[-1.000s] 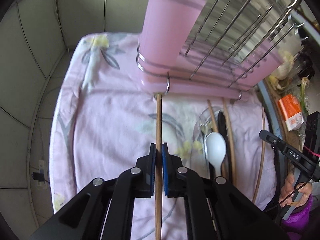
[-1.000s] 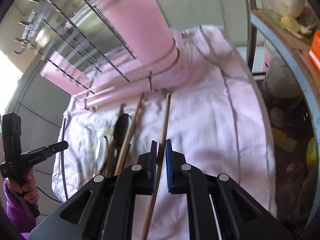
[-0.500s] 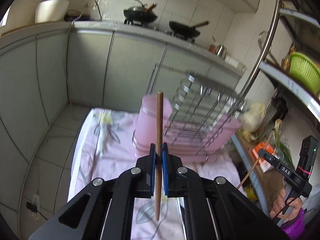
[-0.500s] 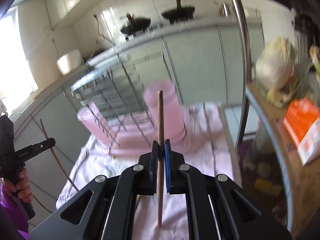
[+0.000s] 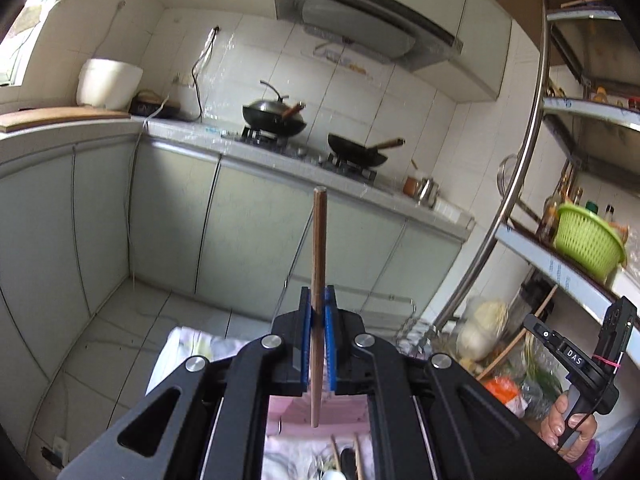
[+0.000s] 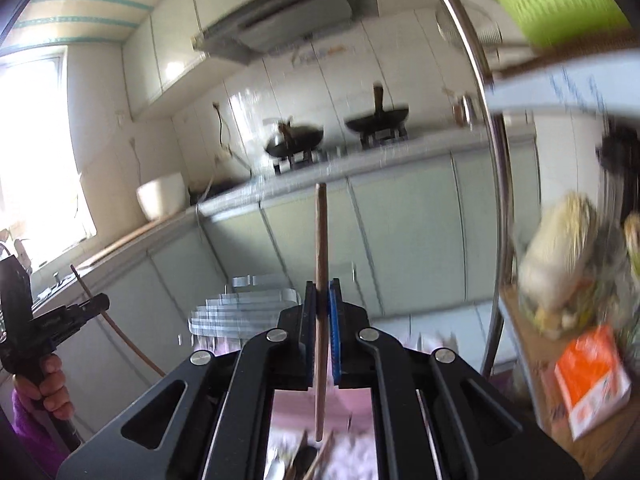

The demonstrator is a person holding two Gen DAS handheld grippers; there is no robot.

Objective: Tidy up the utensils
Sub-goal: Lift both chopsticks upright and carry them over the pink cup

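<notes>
Both my grippers, left [image 5: 317,312] and right [image 6: 322,312], pinch an upright chopstick [image 5: 319,264] each; ahead, green cabinets [image 5: 256,232] under woks [image 5: 276,118]; below, floral cloth [image 5: 188,344].

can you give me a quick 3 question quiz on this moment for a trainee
1. True or false: the left gripper is shut on a wooden chopstick.
2. What does the right gripper hold? A) a white spoon B) a wooden chopstick C) nothing
3. Fill in: in the left wrist view, the green basket sits on a ____ at the right.

Key: 1 true, the chopstick stands upright between the blue pads. 2 B, also clamped upright. 3 shelf.
</notes>
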